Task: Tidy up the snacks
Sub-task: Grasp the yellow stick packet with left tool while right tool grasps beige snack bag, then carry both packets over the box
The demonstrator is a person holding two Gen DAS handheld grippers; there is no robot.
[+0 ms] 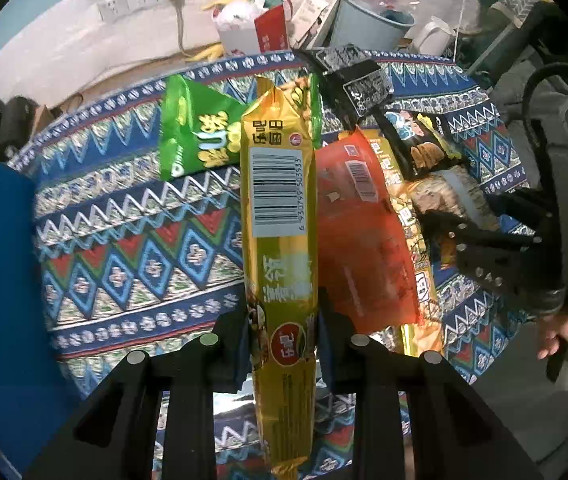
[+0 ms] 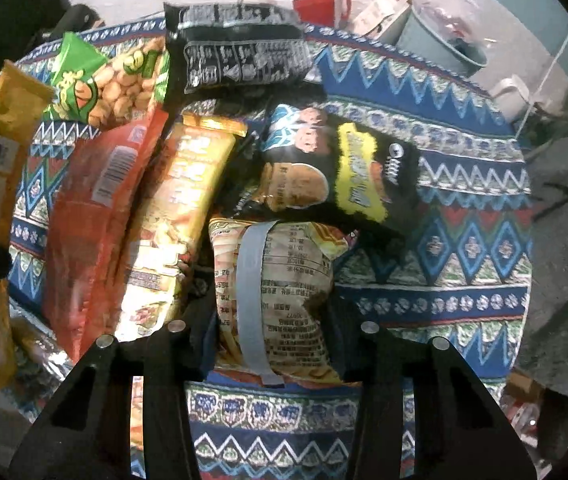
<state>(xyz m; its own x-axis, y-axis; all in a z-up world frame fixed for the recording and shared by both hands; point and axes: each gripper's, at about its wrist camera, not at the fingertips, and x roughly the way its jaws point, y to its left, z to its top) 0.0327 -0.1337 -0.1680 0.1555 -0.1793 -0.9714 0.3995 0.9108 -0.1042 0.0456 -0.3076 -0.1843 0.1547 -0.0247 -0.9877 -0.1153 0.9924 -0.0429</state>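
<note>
Both fisheye views bend hard toward the rim, with black vignette filling the corners and the patterned tablecloth (image 1: 132, 248) curving like a dome. Light is even and rather dim indoors, coolest on the pale floor at top. Glare flares off the long yellow snack pack (image 1: 280, 216) and the gold wrapper (image 2: 188, 184). Soft shadow pools under the piled bags; fine print smears with slight motion blur

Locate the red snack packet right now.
The red snack packet lies on the patterned cloth, right of the yellow packet in the left gripper and left of a gold packet.
</note>
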